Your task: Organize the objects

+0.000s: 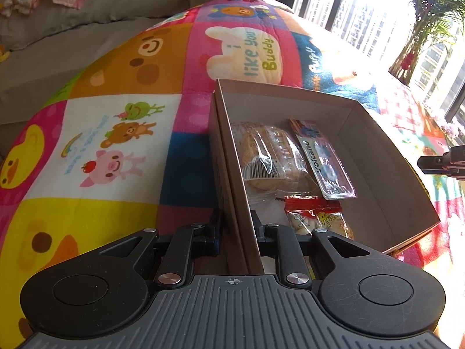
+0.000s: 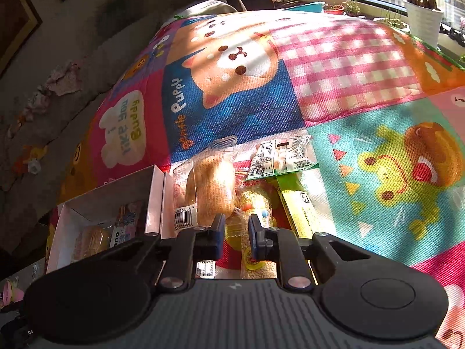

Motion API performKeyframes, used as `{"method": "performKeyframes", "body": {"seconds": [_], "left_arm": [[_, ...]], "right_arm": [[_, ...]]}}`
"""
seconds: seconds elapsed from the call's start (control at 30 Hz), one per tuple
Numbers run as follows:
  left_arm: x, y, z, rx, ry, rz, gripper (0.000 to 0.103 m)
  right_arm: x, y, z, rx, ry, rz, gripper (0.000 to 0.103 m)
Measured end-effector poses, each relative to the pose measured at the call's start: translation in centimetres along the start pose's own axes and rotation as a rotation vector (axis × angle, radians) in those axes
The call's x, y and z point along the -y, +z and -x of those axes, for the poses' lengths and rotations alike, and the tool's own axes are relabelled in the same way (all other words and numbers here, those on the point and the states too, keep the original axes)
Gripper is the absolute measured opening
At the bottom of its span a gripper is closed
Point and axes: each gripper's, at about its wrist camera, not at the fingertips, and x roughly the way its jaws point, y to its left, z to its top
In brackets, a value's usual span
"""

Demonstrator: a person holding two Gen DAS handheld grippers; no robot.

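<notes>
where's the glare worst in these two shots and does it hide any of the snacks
Left wrist view: the window is blown out, washing the blanket's far edge; snacks in the box stay readable. Right wrist view: a sun patch bleaches the bread packet; the left side is dark; fisheye bends both.

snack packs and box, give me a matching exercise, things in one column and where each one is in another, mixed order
Things:
1. Volcano pack
2. green stick pack
3. left tool
4. bun on the blanket

Places:
a. clamped on the cardboard box wall
b. just outside the box wall
c. inside the box
d. on the blanket, right of the pile

Pairs: 1-c, 2-d, 3-a, 4-b
</notes>
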Motion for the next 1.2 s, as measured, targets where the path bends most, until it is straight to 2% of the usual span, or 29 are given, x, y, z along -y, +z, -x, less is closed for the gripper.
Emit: {"method": "performKeyframes", "body": {"seconds": [0.2,0.27,0.4,0.43,0.53,0.73,0.8,0.83,0.87,0.93,1.2], "left_arm": [[0.0,0.0,0.1,-0.003,-0.001,0.004,0.021],[0.0,0.0,0.1,-0.004,0.001,0.003,0.021],[0.0,-0.1,0.1,-0.005,0.0,-0.001,0.02],[0.0,-0.1,0.0,-0.006,0.001,-0.003,0.02],[0.1,0.0,0.0,-0.011,0.004,-0.01,0.02],[0.1,0.1,0.0,-0.018,0.004,-0.014,0.02],[0.1,0.2,0.0,-0.017,0.003,-0.012,0.02],[0.0,0.2,0.0,-0.016,0.002,-0.01,0.02],[0.0,0.2,-0.1,-0.015,0.001,-0.007,0.02],[0.0,0.2,-0.1,-0.012,-0.002,0.001,0.02],[-0.1,0.2,-0.1,-0.01,-0.003,0.009,0.02]], "right_arm": [[0.8,-1.2,2.2,0.065,-0.103,0.062,0.02],[1.5,-0.7,1.7,0.072,-0.12,0.036,0.035],[2.0,1.8,-0.8,0.096,-0.152,-0.011,0.058],[2.2,2.6,-1.6,0.096,-0.157,-0.027,0.07],[2.1,5.4,-5.4,0.093,-0.19,-0.04,0.074],[1.1,8.7,-11.2,0.047,-0.244,0.011,0.076],[0.8,8.7,-11.4,0.039,-0.26,0.05,0.066],[0.7,8.5,-11.1,0.026,-0.256,0.085,0.052],[0.7,8.2,-10.7,0.017,-0.253,0.108,0.045],[1.2,7.3,-9.4,-0.007,-0.223,0.12,0.039],[2.4,1.1,-3.3,-0.051,-0.192,0.189,0.038]]}}
